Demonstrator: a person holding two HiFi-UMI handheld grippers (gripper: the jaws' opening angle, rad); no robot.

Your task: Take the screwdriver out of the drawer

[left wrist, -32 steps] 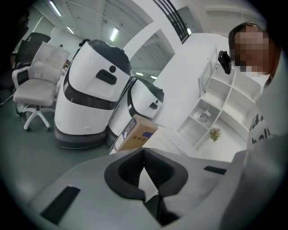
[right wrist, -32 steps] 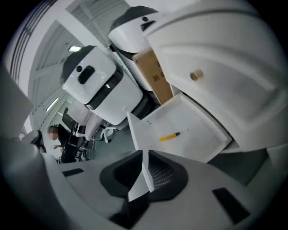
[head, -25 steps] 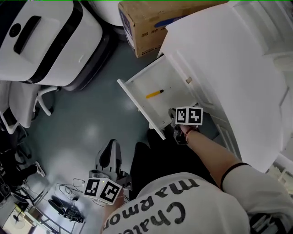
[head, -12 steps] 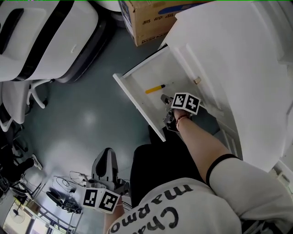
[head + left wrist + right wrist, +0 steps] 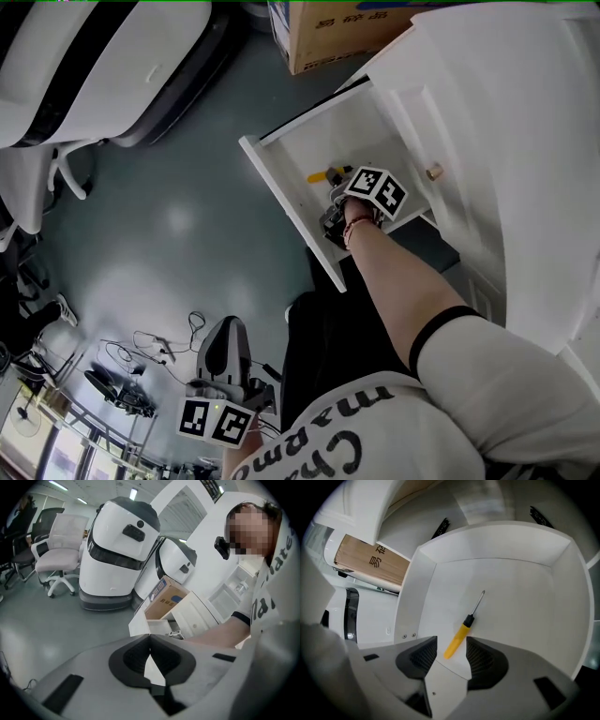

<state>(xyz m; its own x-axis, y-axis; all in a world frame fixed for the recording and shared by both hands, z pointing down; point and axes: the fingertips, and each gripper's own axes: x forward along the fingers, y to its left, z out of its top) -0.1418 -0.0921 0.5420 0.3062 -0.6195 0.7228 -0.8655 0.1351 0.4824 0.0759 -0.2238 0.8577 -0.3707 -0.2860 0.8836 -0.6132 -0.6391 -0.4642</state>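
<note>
1. The drawer (image 5: 281,178) stands pulled out of the cabinet (image 5: 506,122), above the floor (image 5: 169,234).
2. The screwdriver (image 5: 462,631) lies on the drawer's bottom, its shaft pointing away from the right tool (image 5: 450,645).
3. The right tool reaches into the drawer; its closing jaws stand on both sides of the handle end, not touching it.
4. The cardboard box (image 5: 347,33) stands behind the drawer, beside the cabinet.
5. The left tool (image 5: 227,333) is over the floor, well apart from the drawer.

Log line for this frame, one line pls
phase: pre-grasp | right hand-held gripper: inside open drawer, jaws closing around screwdriver handle, pads not touching yet | left hand-held gripper: shut, empty

Drawer (image 5: 288,208) open above, walled around.
</note>
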